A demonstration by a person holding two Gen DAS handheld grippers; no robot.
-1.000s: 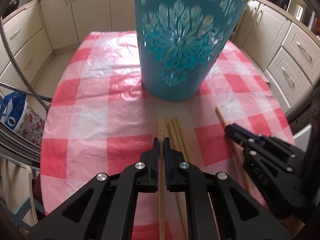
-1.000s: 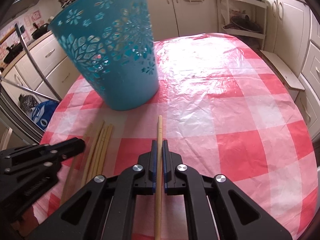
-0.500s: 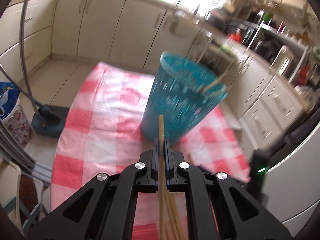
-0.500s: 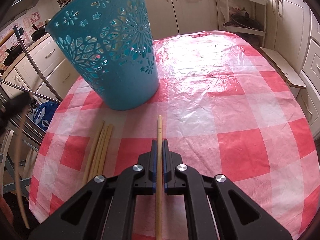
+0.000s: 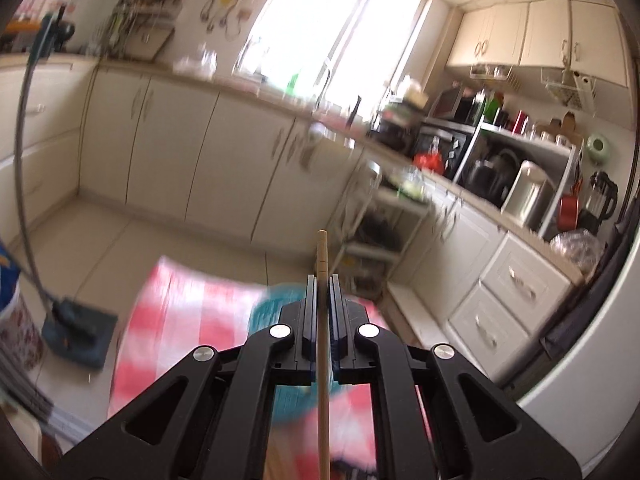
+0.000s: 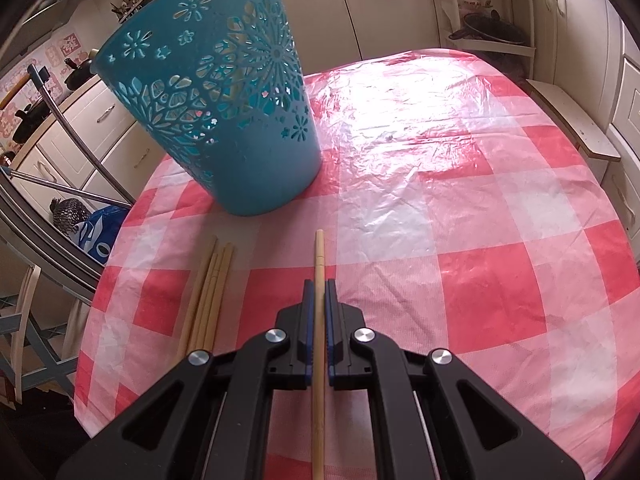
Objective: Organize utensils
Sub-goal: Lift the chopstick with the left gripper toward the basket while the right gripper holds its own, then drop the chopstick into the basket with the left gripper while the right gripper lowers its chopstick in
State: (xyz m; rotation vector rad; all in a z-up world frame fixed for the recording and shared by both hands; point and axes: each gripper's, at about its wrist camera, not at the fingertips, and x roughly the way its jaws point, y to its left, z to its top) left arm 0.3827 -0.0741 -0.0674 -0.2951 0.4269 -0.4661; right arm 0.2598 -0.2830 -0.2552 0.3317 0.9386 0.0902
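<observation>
**Two chopsticks in hand, a small bundle waiting on the tabletop**

The left gripper (image 5: 321,280) is clamping a chopstick (image 5: 323,360) between its narrowed jaws, the stick's tip poking out ahead of the fingers. This gripper is riding high above the tabletop (image 5: 180,320), and the left wrist view is blurring with motion; the teal basket (image 5: 280,396) is showing only as a smear below and behind the jaws, so I cannot tell whether the stick is lined up over its mouth.

The right gripper (image 6: 319,292) is likewise pinching a second chopstick (image 6: 319,340) in nearly closed jaws, holding it low over the red-and-white checked tablecloth (image 6: 460,220), with the basket (image 6: 224,112) standing ahead and to the left. Pale stick-like shapes are showing through the basket's cut-out pattern, which suggests some utensils are already sitting inside, though the openings are too small to count them.

Work is remaining: a loose bundle of chopsticks (image 6: 208,296) is lying on the cloth to the left of the right gripper, near the basket's base but not touching it. By my reading the task is somewhere in the middle, with both held sticks needing to be dropped in and the bundle on the cloth needing to be collected afterwards.
</observation>
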